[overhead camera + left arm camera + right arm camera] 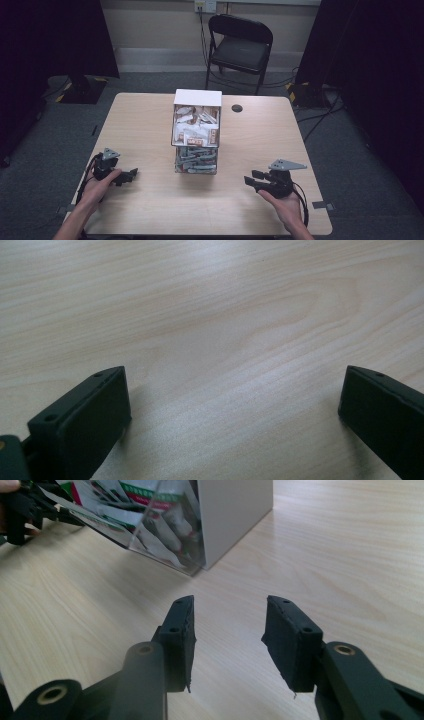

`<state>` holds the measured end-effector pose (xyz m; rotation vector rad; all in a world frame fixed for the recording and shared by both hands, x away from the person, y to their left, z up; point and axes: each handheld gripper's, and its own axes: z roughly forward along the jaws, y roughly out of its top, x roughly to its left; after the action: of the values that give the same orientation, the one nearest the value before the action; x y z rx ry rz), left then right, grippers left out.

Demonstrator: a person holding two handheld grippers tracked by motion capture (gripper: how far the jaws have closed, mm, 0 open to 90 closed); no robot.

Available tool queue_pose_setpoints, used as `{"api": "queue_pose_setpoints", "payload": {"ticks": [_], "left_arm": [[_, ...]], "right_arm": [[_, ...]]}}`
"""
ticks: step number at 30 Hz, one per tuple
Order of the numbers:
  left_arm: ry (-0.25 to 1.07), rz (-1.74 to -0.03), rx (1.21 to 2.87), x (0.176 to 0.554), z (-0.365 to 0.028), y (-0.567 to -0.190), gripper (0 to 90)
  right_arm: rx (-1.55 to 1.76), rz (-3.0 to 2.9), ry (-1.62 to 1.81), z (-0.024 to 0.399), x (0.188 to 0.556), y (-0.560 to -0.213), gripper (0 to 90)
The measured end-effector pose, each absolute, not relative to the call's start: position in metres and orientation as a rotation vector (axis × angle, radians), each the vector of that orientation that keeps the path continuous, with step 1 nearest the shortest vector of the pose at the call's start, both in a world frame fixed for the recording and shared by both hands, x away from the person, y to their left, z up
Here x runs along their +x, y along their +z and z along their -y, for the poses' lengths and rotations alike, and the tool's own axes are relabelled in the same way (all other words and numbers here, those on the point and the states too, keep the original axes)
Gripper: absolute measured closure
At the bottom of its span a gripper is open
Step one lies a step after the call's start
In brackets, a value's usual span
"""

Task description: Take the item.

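Packets fill a clear box [196, 131] with a white back in the middle of our pale wooden table [150, 120].

We hold our left gripper [131, 175] low to the left of the box, its flat black jaws spread wide over bare wood grain. We hold our right gripper [248, 181] to the right of the box, pointing at it, jaws partly apart with nothing between them. Both hands rest near the table's front edge.

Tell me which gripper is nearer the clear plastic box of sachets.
Left, narrowly. The left gripper sits just left of the clear plastic box; the right gripper lies slightly farther off on its right.
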<state>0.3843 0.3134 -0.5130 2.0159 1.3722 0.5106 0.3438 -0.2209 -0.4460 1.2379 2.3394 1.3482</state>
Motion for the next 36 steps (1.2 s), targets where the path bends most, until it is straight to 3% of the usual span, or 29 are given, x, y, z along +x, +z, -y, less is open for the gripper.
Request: {"api": "queue_pose_setpoints", "payload": {"ticks": [9,36], "left_arm": [[0.511,-1.372,2.016,0.384,-0.313,-0.513,0.0],[0.51,-1.372,2.015,0.384,-0.313,-0.513,0.0]], "right_arm": [[1.095,-2.37,1.393,0.192,0.345,-0.425,56.8],[0.828,-2.481,1.539,0.113,0.355,-0.413,60.8]]}}
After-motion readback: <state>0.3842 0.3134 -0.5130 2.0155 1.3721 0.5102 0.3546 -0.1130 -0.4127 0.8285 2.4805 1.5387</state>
